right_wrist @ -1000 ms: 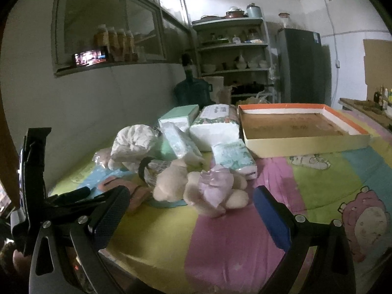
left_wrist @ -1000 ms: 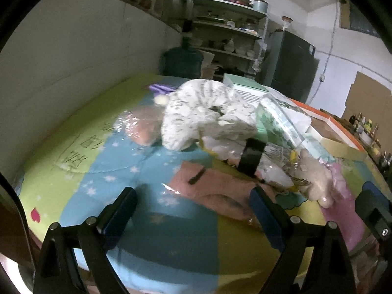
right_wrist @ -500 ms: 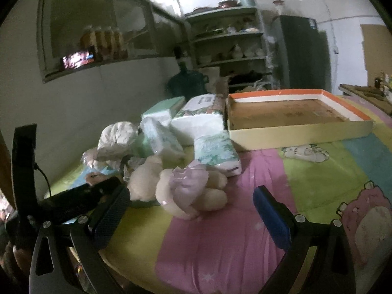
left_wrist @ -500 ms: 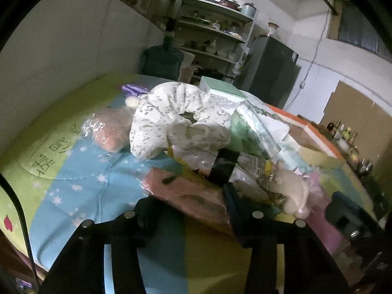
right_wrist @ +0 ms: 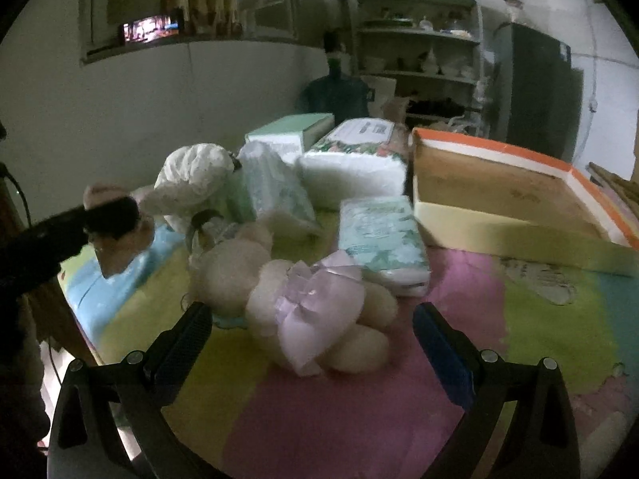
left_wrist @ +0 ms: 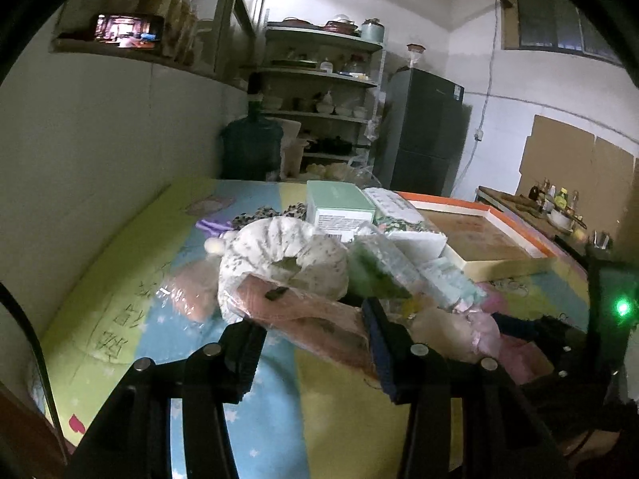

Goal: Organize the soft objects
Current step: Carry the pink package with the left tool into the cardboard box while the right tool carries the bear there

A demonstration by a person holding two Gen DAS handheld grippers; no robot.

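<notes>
we take the orange-rimmed tray (right_wrist: 519,215) as our landmark. far to its left, the left gripper (left_wrist: 315,339) has its jaws about half closed onto a pink soft item in clear wrap (left_wrist: 311,315), which sits raised off the table (left_wrist: 279,419), its far end against the white floral pillow (left_wrist: 279,255). it looks light and floppy, and the wrap looks slippery, so we judge a grip across the thick middle safer than one at an edge, where the film could slide out. left of it the table is bare up to the wall, giving room to swing. nearer the tray, the cream plush toy with a lilac bow (right_wrist: 315,299) lies just in front of a tissue pack (right_wrist: 383,239) that almost touches the tray's left wall. the right gripper (right_wrist: 311,343) hovers with jaws wide apart and empty, the toy just ahead of them. the toy seems squashy and light; its body is the best hold. the tray is empty, its walls low, and the table in front of it is clear.
</notes>
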